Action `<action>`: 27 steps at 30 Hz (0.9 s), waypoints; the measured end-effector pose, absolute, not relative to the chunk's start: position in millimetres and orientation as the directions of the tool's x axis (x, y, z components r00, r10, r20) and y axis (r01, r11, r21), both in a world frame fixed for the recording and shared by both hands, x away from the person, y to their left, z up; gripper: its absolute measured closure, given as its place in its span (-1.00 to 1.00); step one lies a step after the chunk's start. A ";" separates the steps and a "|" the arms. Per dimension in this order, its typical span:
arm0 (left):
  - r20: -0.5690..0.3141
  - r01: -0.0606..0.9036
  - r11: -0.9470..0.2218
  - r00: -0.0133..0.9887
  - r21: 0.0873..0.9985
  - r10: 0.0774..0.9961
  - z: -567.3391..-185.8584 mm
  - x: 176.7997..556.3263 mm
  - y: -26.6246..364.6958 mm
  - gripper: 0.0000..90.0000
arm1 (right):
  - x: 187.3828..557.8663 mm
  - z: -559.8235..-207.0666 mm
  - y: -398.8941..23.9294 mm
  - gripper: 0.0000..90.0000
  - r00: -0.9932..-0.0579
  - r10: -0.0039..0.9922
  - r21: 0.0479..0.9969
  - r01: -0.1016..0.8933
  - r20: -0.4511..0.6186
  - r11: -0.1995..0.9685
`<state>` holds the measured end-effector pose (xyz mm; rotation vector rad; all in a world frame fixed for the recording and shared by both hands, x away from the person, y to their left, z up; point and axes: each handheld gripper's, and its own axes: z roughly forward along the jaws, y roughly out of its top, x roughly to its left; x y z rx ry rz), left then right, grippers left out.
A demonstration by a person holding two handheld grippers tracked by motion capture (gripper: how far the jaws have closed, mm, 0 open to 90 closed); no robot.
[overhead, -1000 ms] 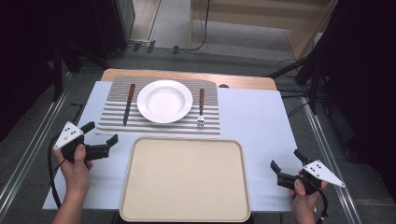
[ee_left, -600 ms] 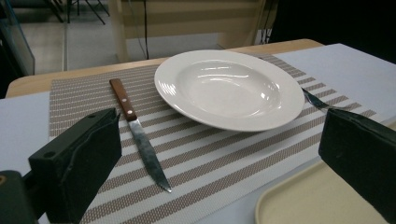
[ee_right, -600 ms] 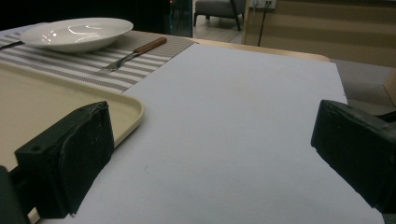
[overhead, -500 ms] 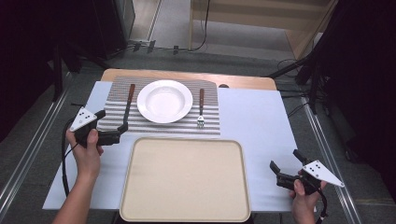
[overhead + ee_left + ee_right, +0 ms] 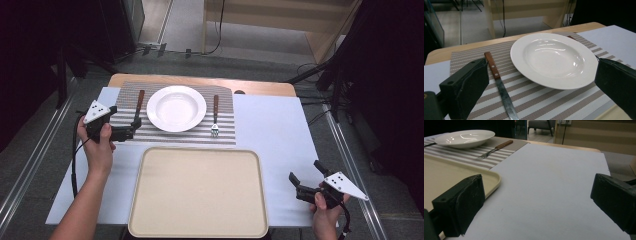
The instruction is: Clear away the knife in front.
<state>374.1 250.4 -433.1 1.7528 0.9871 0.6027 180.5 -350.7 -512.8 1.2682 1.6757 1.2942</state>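
A white deep plate (image 5: 176,108) sits in the middle of a striped placemat (image 5: 200,136), with a wooden-handled knife (image 5: 138,106) to its left and a fork (image 5: 215,116) to its right. My left gripper (image 5: 131,129) is open over the placemat's left front corner, by the knife's blade end. In the left gripper view the jaws stand wide apart, the knife (image 5: 499,82) and plate (image 5: 554,60) lying between them and farther off. My right gripper (image 5: 305,173) is open near the table's front right corner, holding nothing, with bare white cover (image 5: 554,177) between its jaws.
A large beige tray (image 5: 150,200) lies empty at the front centre, its corner (image 5: 491,178) just left of the right gripper. A white sheet (image 5: 270,125) covers the wooden table. Dark floor and cables surround the table.
My left gripper has moved forward and to the right, from the table's left side to the placemat's corner beside the knife. The right gripper has stayed put.
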 end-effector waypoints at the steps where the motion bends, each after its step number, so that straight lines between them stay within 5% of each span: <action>1: -0.045 0.343 -0.172 0.544 0.924 0.838 -433.1 374.1 250.4 -1.00 | 180.5 -512.8 -350.6 -1.00 -0.311 0.949 0.955 0.295 0.057 0.040; 27: -0.048 0.436 -0.223 0.530 0.872 0.847 -428.2 437.7 231.9 -1.00 | 181.7 -513.7 -350.4 -1.00 -0.320 0.946 0.954 0.297 0.059 0.041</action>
